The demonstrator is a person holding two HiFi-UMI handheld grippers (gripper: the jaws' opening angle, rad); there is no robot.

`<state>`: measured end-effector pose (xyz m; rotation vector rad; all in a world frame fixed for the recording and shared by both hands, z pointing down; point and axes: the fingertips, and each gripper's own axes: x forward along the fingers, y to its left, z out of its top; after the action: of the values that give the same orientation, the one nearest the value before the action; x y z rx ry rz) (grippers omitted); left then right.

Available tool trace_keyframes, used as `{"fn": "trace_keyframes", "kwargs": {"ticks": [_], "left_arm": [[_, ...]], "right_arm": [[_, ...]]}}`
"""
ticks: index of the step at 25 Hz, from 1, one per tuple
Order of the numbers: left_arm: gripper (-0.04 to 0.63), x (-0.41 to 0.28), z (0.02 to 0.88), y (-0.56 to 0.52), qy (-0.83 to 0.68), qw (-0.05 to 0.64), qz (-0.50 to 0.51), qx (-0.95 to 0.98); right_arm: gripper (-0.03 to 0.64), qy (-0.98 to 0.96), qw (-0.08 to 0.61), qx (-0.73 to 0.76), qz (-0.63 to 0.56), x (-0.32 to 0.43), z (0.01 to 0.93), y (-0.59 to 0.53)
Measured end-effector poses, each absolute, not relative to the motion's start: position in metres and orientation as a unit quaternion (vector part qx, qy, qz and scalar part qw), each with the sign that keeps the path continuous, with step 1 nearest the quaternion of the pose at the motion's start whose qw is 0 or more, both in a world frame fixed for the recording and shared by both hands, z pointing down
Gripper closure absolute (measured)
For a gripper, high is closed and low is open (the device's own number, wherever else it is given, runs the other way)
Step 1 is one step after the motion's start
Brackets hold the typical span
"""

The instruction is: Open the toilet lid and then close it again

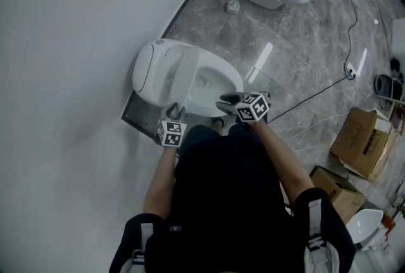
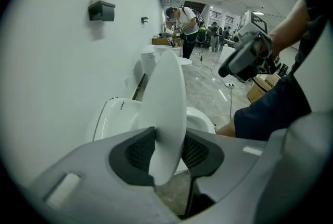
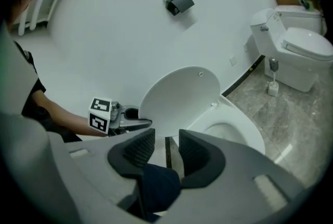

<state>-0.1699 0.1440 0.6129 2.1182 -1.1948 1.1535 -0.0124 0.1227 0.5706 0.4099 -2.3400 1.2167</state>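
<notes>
Both claws sit at the front of the toilet (image 1: pixel 152 69), which lies left of centre in the head view, against the white wall (image 1: pixel 76 44). The lid (image 3: pixel 179 95) stands raised, close to upright over the bowl (image 3: pixel 229 132). I judge the opening half about done and the closing half next.

The left claw (image 2: pixel 168 141) has its jaws spread around the lid's front rim. The rim runs between the pads (image 2: pixel 136 153), which look loose on it rather than pinching. The right claw (image 3: pixel 166 147) is spread too and empty, hovering just in front of the bowl, apart from the lid.

Next, one claw needs to nip that rim firmly and swing the lid forward and down in a slow arc. It should let go only once the lid rests flat on the bowl.
</notes>
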Motion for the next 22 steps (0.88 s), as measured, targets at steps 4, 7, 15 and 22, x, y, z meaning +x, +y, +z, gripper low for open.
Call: {"fn": "trace_keyframes", "kwargs": {"ticks": [4, 7, 15, 22], "left_arm": [[0.453, -0.158, 0.616, 0.145, -0.405, 0.209, 0.424, 0.783], [0.444, -0.153, 0.619, 0.148, -0.394, 0.21, 0.426, 0.787], [0.416, -0.138, 0.622, 0.155, -0.351, 0.212, 0.427, 0.806], [0.399, -0.13, 0.623, 0.163, -0.316, 0.209, 0.425, 0.822]], "right_arm": [[0.435, -0.844, 0.198, 0.157, 0.474, -0.032, 0.565, 0.105], [0.425, -0.842, 0.192, 0.159, 0.478, -0.044, 0.565, 0.095], [0.425, -0.809, 0.154, 0.185, 0.537, -0.06, 0.566, 0.076], [0.425, -0.773, 0.104, 0.203, 0.592, -0.059, 0.564, 0.076]]}}
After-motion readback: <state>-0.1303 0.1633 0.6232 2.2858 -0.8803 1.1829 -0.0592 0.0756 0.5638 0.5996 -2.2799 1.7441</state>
